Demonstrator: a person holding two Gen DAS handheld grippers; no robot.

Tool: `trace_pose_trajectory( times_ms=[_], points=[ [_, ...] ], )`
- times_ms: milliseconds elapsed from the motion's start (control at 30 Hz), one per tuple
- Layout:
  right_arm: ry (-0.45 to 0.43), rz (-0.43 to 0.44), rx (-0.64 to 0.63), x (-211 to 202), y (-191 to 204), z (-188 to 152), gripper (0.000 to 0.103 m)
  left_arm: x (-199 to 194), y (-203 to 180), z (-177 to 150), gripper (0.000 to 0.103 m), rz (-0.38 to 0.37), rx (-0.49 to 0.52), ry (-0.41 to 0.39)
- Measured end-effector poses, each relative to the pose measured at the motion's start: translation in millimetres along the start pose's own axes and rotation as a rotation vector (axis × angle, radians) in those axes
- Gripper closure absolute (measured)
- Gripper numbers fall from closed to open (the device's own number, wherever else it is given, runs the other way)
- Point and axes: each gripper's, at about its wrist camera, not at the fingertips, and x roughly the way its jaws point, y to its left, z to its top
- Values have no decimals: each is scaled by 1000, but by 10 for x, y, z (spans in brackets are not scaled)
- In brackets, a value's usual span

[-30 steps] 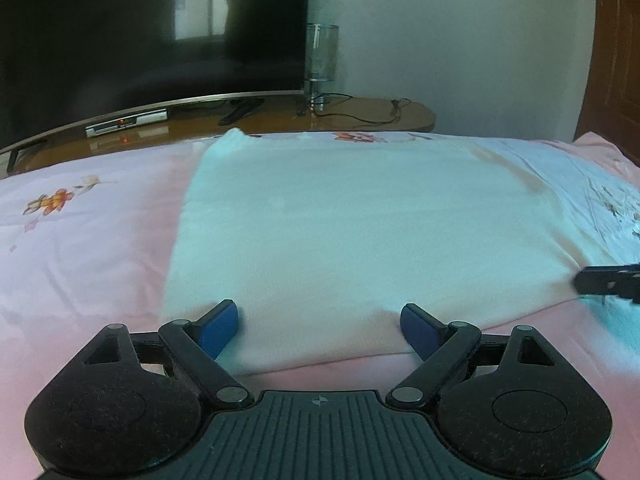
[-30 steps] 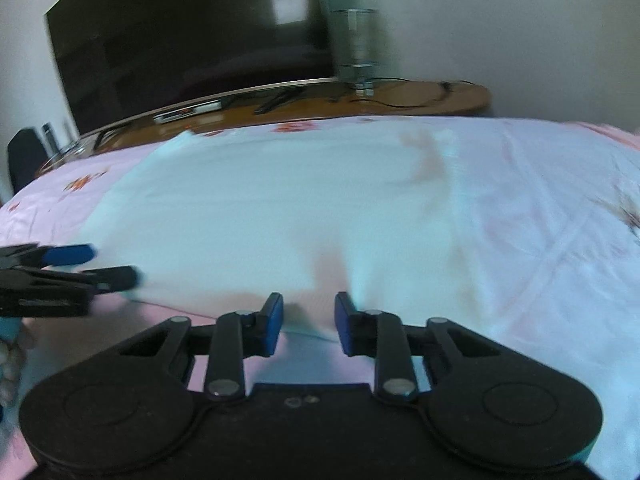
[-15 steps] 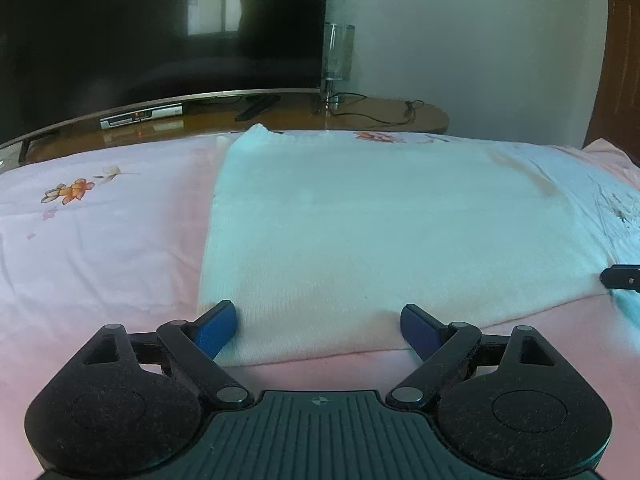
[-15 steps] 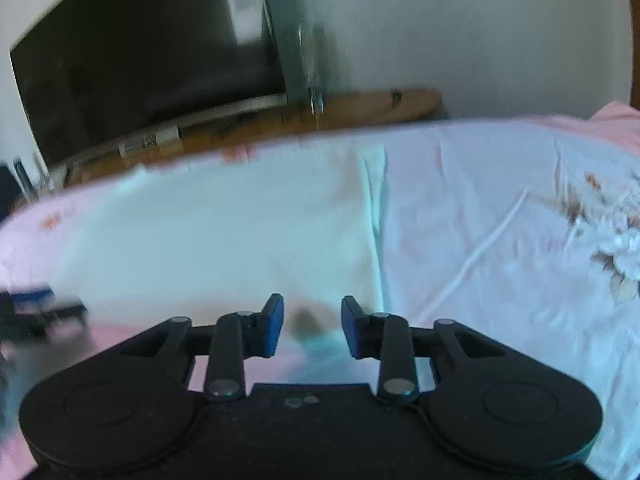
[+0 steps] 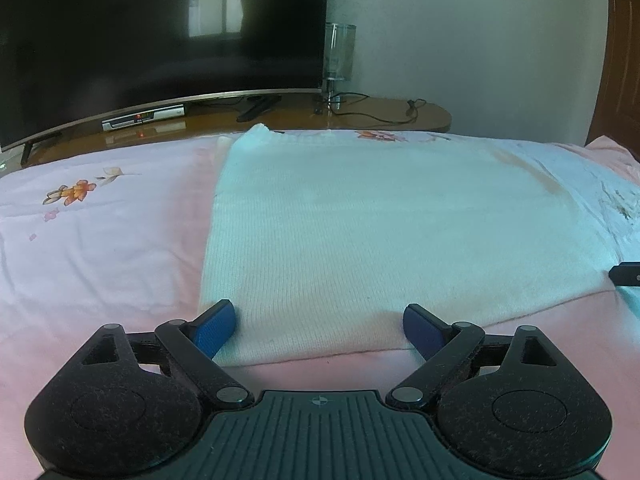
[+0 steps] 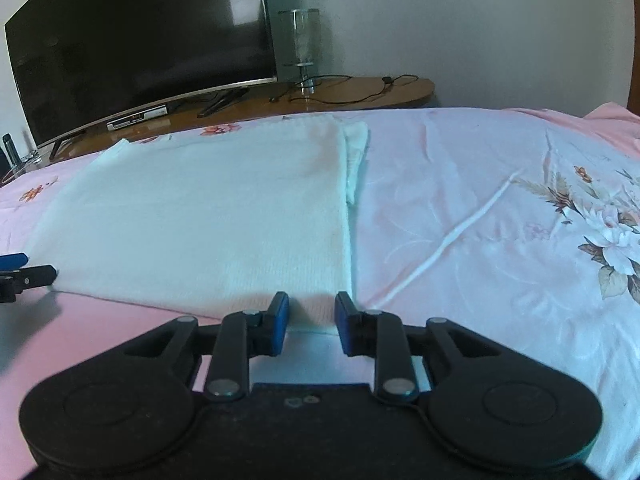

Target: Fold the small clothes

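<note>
A white knitted garment [image 5: 380, 232] lies flat on the pink floral bedsheet [image 5: 100, 240], folded into a rectangle. My left gripper [image 5: 318, 324] is wide open at its near left corner, its blue pads either side of the near edge. My right gripper [image 6: 308, 320] is open with a narrower gap, at the near right corner of the same garment [image 6: 200, 216]. Neither holds cloth. The left gripper's tips [image 6: 24, 272] show at the left edge of the right wrist view. The right gripper's tip [image 5: 626, 274] shows at the right edge of the left wrist view.
A large dark TV [image 5: 152, 40] stands on a wooden stand [image 5: 360, 114] beyond the bed, with a glass lamp [image 5: 340, 60], a set-top box [image 5: 142, 116] and cables. A door [image 5: 624, 60] is at the right.
Both grippers have shifted along the garment's near edge, left toward its left corner, right toward its right corner. The right gripper's gap has widened slightly.
</note>
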Motion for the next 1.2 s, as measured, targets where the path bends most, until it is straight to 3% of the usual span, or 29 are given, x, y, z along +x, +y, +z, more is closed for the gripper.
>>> trace_pose_trajectory(
  times_ms=[233, 333, 433, 500, 633, 800, 867, 967, 1067, 1167, 1200],
  points=[
    [2, -59, -66, 0, 144, -19, 75, 18, -76, 11, 0, 12, 25, 23],
    [42, -73, -27, -45, 110, 63, 65, -9, -106, 13, 0, 16, 53, 47],
    [25, -38, 17, -254, 50, 21, 64, -206, -148, -31, 0, 50, 55, 84],
    [4, -16, 24, -450, 26, -42, 64, -371, -56, -147, 0, -14, -87, 101],
    [-10, 20, 16, -772, 8, -189, 59, -589, 90, -332, 0, -68, -324, 36],
    [-5, 54, 24, -964, 9, -213, 57, -480, 422, -396, 0, -243, -811, -13],
    [-11, 80, 48, -998, 8, -154, 57, -424, 514, -452, 0, -256, -989, -57],
    [-23, 113, 79, -998, 12, -45, 57, -329, 496, -382, 0, -226, -1045, -72],
    [-40, 154, 114, -905, 36, 89, 57, -205, 453, -334, 0, -243, -1075, -94],
    [-62, 184, 132, -732, 118, 249, 64, -68, 447, -258, 0, -246, -1077, -123],
    [-68, 194, 130, -654, 150, 307, 70, -26, 432, -242, 0, -247, -1073, -140]
  ],
)
